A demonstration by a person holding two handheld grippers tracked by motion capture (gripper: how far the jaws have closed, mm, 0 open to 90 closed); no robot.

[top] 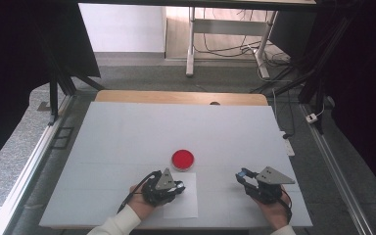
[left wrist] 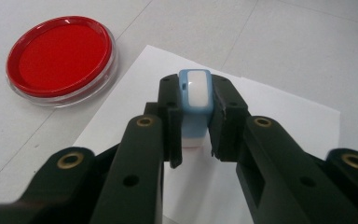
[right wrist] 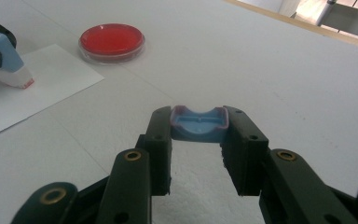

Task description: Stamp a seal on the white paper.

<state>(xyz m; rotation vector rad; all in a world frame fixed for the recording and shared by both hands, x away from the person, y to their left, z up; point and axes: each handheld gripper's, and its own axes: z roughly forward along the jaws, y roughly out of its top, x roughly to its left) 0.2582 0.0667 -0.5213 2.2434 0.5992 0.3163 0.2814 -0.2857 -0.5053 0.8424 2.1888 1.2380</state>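
Note:
My left gripper (left wrist: 195, 122) is shut on a small blue and white stamp (left wrist: 195, 95), held over a white sheet of paper (left wrist: 284, 116). In the right gripper view the stamp (right wrist: 4, 58) is tilted, its red-tinted base low over the paper (right wrist: 56, 79); I cannot tell whether it touches. My right gripper (right wrist: 199, 140) is shut on the stamp's blue cap (right wrist: 199, 123), just above the table. A round clear dish with a red ink pad (top: 182, 158) lies beyond the paper (top: 186, 205), between the left gripper (top: 178, 186) and right gripper (top: 241, 175).
A white board (top: 127, 132) covers the table, with a wooden edge (top: 176, 96) at the far side. Beyond it are table legs and cables on the floor. Dark stands rise at both sides.

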